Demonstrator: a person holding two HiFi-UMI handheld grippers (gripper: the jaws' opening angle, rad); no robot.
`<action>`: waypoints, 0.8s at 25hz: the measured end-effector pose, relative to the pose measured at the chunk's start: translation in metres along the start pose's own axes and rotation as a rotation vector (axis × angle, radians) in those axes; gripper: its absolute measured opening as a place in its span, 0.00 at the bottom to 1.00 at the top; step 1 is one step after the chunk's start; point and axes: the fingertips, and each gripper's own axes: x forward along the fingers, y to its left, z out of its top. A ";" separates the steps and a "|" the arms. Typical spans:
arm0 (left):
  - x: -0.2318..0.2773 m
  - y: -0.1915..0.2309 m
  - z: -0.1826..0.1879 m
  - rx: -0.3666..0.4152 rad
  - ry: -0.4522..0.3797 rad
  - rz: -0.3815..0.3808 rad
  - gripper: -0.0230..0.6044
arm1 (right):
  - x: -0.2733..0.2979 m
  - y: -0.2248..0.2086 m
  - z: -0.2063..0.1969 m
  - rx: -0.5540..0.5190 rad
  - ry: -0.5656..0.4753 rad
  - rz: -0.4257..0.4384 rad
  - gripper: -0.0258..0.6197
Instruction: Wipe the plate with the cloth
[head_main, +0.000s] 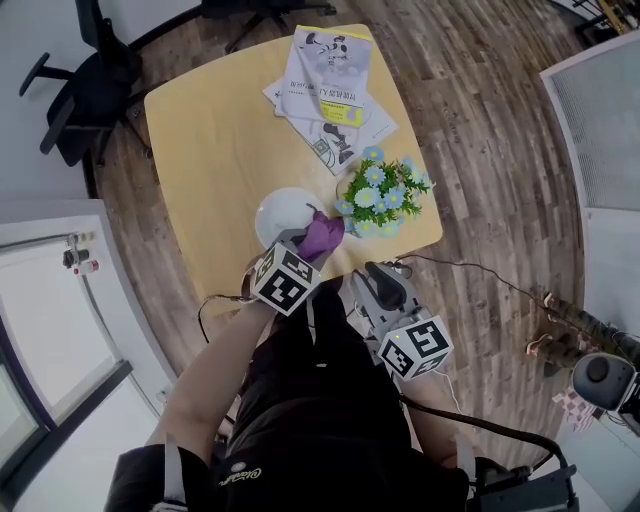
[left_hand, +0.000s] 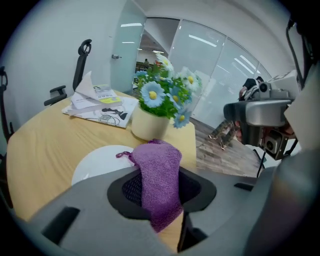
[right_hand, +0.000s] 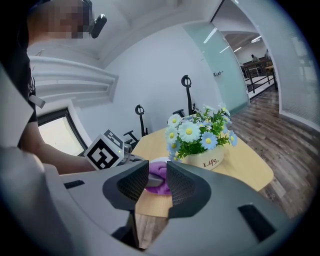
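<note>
The round white plate (head_main: 278, 214) lies flat near the front edge of the yellow wooden table (head_main: 205, 130). Probably it was put there so that both grippers reach it easily. The purple knitted cloth (head_main: 323, 235) is at about 4 o'clock of the plate, over its rim. It stands up in a bunch out of the left gripper (head_main: 304, 246), so it is carried, not yet spread on the plate.

In the left gripper view, the jaws are clenched on the middle of the cloth, and its lower end hangs free under them. Wiping seems not begun.

The right gripper (head_main: 379, 274) waits at 4 o'clock, off the table edge. Its jaws stand a little apart and grasp nothing.

The cream pot of blue and white flowers (head_main: 384, 196) stands at 3 o'clock of the plate, quite near. The printed booklets (head_main: 330, 85) lie at 1 o'clock, well apart.
</note>
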 end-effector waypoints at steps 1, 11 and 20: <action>-0.003 0.010 0.004 -0.014 -0.013 0.024 0.24 | -0.001 0.000 0.001 -0.003 -0.001 0.000 0.21; -0.067 0.092 0.012 -0.138 -0.129 0.238 0.24 | -0.004 0.010 0.022 -0.048 -0.031 0.010 0.21; -0.184 0.063 0.057 -0.196 -0.461 0.308 0.23 | -0.002 0.053 0.093 -0.170 -0.150 0.080 0.21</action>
